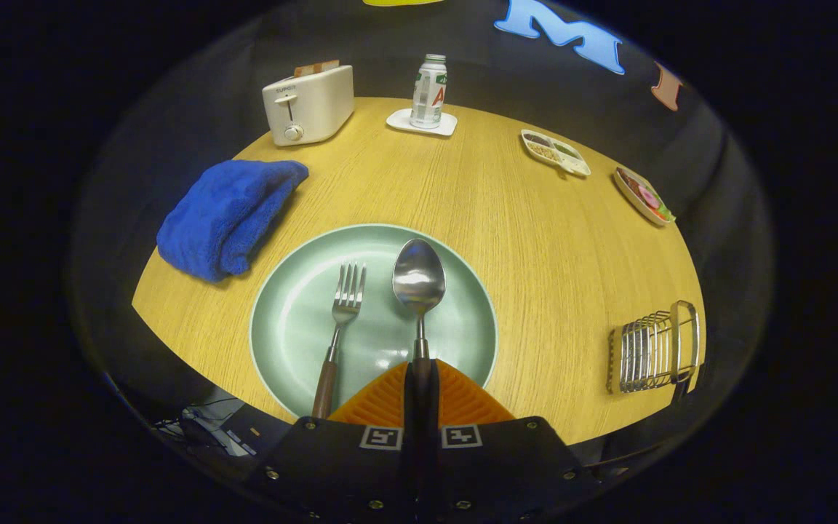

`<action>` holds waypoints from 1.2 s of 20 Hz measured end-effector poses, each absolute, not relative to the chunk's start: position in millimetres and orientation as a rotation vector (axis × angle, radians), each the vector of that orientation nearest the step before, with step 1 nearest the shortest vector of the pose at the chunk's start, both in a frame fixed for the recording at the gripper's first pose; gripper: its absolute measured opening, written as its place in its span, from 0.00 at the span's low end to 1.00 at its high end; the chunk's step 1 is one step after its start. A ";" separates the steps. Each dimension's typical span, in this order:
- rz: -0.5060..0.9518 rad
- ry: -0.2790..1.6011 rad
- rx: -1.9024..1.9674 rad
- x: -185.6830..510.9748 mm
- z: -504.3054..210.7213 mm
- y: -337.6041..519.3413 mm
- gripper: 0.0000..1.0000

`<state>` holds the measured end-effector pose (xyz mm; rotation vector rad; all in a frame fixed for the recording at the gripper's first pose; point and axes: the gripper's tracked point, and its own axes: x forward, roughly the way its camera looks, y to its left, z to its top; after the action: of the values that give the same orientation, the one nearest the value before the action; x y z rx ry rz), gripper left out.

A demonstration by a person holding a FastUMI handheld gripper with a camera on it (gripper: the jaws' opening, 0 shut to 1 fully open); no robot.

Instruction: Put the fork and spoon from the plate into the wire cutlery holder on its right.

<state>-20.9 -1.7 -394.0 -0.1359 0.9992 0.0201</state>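
So from where I'm standing, the gripper [420, 378] has its two fingers closed down tight on the handle of the spoon [419, 280]. The handle runs straight back into the narrow slot between them, and the bowl of the spoon sticks out just ahead of the fingertips, over the green plate [463, 306]. I can't honestly tell if the spoon is lifted off the plate yet or only pinched where it lies.

The fork [340, 320] is lying just to the left of the fingers, tines pointing away, handle hanging over the near rim of the plate. Nobody's touched that one, by the look of it.

The wire cutlery holder [653, 349] sits well off to the right of the fingers, near the table edge, and it looks empty to me.

My read: this is the spoon-pickup step, first of the two pieces. Next it needs a lift clear of the plate, a swing over to the right, and probably tipping the spoon upright so it drops in rather than catching on the wires. Then back for the fork.
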 end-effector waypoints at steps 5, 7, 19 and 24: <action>-0.031 0.920 -0.142 -18.3 -363.7 -4.4 0.05; -0.037 0.901 -0.151 -17.7 -355.2 -4.4 0.05; -0.214 0.805 -0.098 -18.6 -300.2 -61.7 0.05; -0.335 0.795 -0.042 -28.8 -291.0 -104.4 0.05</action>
<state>-28.8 -104.4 -291.0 -0.0423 0.7953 -0.3350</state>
